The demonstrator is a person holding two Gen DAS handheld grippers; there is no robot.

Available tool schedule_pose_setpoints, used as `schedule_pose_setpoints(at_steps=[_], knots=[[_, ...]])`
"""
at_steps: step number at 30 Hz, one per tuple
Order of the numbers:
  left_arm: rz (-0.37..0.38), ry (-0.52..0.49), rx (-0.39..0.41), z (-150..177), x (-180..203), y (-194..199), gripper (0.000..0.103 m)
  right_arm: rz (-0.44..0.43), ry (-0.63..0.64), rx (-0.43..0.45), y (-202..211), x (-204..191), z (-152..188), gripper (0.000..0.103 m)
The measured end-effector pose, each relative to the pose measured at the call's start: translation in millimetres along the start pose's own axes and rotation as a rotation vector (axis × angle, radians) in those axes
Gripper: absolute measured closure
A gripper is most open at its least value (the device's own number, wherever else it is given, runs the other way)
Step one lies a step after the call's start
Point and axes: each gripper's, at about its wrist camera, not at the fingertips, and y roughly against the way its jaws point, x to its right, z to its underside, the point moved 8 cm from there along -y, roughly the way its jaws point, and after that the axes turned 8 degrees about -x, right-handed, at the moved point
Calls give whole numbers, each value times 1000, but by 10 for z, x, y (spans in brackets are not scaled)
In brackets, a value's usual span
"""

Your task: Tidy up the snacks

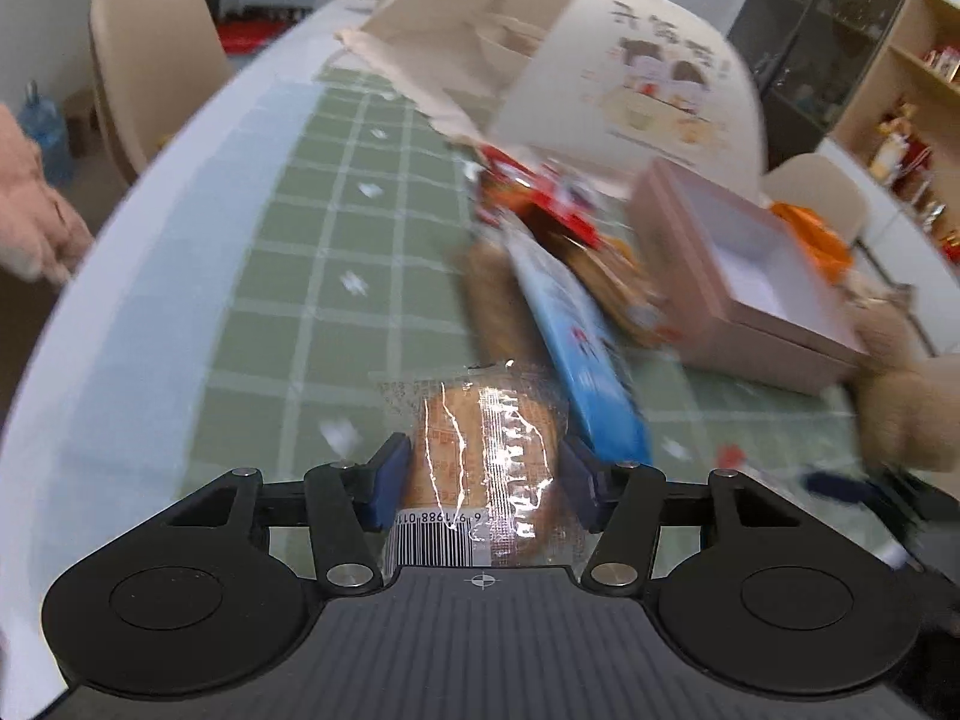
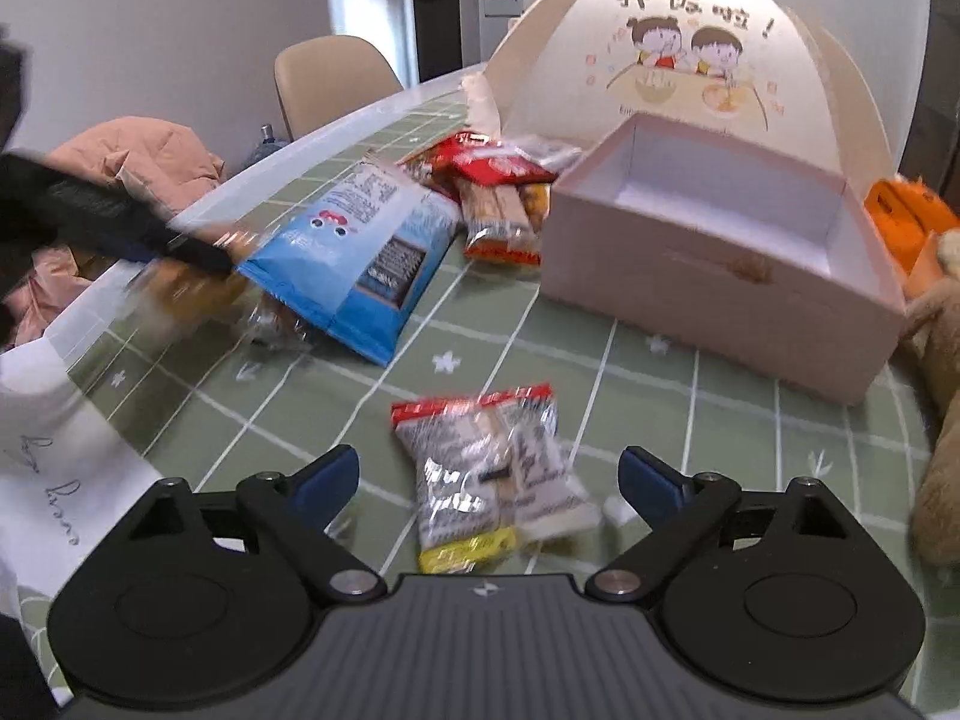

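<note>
My left gripper point(image 1: 483, 480) is shut on a clear-wrapped brown cake snack point(image 1: 480, 450) with a barcode, held above the green checked tablecloth point(image 1: 312, 276). It shows blurred at the left of the right wrist view point(image 2: 180, 252). My right gripper point(image 2: 489, 474) is open over a red-topped silver snack packet point(image 2: 492, 480) lying on the cloth between its fingers. A blue snack bag point(image 2: 360, 258) point(image 1: 576, 348) leans on other snacks. Red-wrapped snacks point(image 2: 492, 192) point(image 1: 534, 192) lie behind it. An open pink box point(image 2: 720, 252) point(image 1: 738, 282) stands to the right, empty inside.
A domed food cover with a cartoon print point(image 2: 690, 54) point(image 1: 600, 60) stands behind the box. A plush toy point(image 2: 942, 420) and an orange item point(image 2: 906, 222) lie at the right. Beige chairs point(image 2: 330, 84) and a pink jacket point(image 2: 138, 162) stand beyond the table's far edge. White paper point(image 2: 54, 450) lies at left.
</note>
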Motion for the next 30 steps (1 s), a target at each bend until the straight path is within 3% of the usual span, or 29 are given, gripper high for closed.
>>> schedule_pose_setpoints(at_steps=[4,6,7,10,15,17,20,23,27,30], knots=[[103,7,-45,259,344,173,43,-10,36,-37,-114,-12,-111,17],[129,-3,-63,326,497,229,43,-29,46,-76,-189,-15,-122,31],[138,-4,-70,357,577,269,43,-33,48,-97,-207,-8,-106,43],[178,16,-97,444,764,375,43,-37,67,-109,-100,37,-71,45],[284,-15,-180,616,1067,409,43,13,47,-41,396,372,-111,45],[297,-26,-208,677,1145,329,43,53,12,-3,629,580,-169,59],[319,0,-249,691,1269,176,44,104,-50,60,953,909,-337,59],[372,-25,-199,488,1478,145,44,123,-74,124,1201,1128,-537,59],[441,20,-70,121,1669,202,44,129,-74,111,1215,1253,-579,57],[432,58,43,-104,1652,272,44,83,-128,43,1002,1264,-454,43]])
